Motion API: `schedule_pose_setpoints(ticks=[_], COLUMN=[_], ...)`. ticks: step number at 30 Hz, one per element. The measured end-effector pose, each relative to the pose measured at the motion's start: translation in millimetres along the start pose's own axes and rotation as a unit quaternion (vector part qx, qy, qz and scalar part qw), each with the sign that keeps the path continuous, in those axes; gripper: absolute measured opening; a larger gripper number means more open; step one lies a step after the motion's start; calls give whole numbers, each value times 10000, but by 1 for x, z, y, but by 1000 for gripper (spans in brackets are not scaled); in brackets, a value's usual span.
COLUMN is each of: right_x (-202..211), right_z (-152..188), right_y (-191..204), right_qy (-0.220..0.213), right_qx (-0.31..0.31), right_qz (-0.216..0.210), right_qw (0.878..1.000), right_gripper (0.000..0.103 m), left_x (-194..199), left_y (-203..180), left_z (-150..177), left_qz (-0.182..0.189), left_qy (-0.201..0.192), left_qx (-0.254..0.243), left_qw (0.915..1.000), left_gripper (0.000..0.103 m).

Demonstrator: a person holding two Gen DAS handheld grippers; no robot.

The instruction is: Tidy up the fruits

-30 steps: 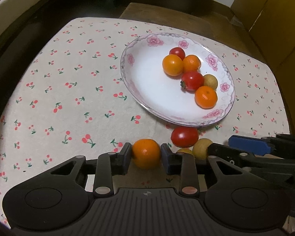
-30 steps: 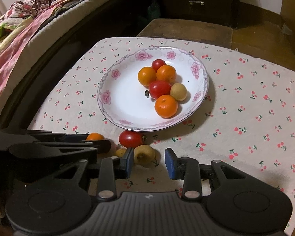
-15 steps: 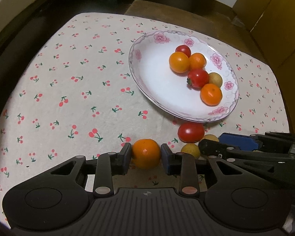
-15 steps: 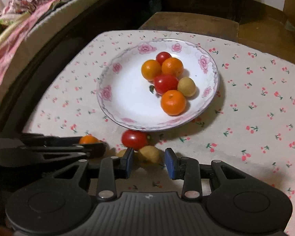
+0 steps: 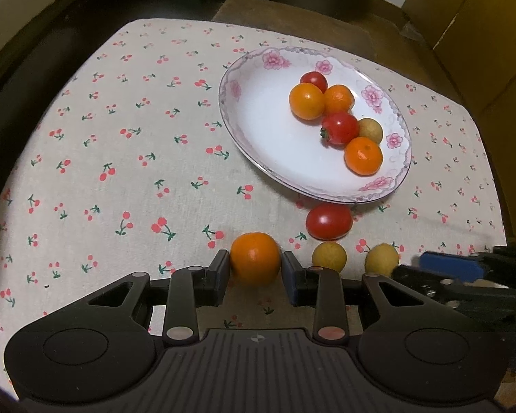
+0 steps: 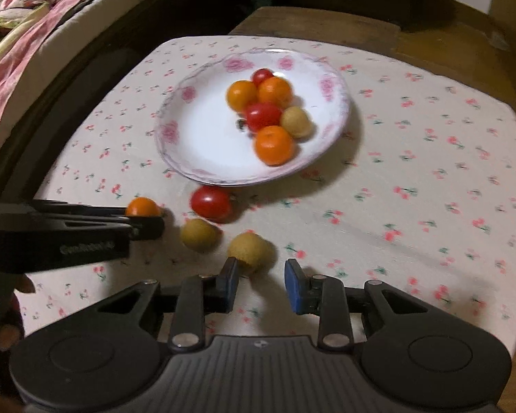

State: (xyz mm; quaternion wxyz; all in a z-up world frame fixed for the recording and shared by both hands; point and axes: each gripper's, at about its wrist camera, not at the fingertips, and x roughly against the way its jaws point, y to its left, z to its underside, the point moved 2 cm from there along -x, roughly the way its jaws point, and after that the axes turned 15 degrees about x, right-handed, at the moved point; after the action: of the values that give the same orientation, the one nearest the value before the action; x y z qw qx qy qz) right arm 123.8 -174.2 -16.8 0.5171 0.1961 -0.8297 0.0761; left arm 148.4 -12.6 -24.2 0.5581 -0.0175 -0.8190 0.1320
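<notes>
The tan round fruit [image 6: 251, 249] that sat between the right gripper [image 6: 260, 284]'s blue pads now lies at their tips, touching only the left pad; the jaws, just closing, hold nothing. The left gripper [image 5: 256, 272] clamps a small orange mandarin [image 5: 255, 258] on the cherry-print tablecloth [image 5: 120, 137], near the floral white plate [image 5: 258, 144].

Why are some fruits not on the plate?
Four sit on the cloth in front of the plate: an orange in the left tool, a tomato and two yellow fruits.
</notes>
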Motion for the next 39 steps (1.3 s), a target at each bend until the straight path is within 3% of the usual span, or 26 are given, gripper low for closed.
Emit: schedule_pose_setpoints(ticks=[6, 20, 28, 32, 39], right_x=[10, -27, -26, -23, -3], right_z=[-11, -18, -16, -13, -5], right_y=[3, 14, 15, 20, 12], right_qy=[-316, -265, -236, -183, -254], right_qx=[-180, -89, -21, 224, 133], right_qz=[-125, -400, -580, -496, -478], right_qw=[9993, 9988, 9980, 9983, 9984], right_gripper=[30, 31, 26, 26, 26], left_x=[2, -7, -7, -6, -2], left_y=[2, 3, 4, 6, 7], left_z=[-1, -3, -2, -3, -3], left_qz=[18, -82, -65, -55, -15], left_qy=[-25, 3, 16, 24, 22], left_qx=[22, 97, 79, 101, 83], left_qw=[10000, 9999, 9999, 9999, 10000], left_gripper=[41, 42, 43, 44, 42])
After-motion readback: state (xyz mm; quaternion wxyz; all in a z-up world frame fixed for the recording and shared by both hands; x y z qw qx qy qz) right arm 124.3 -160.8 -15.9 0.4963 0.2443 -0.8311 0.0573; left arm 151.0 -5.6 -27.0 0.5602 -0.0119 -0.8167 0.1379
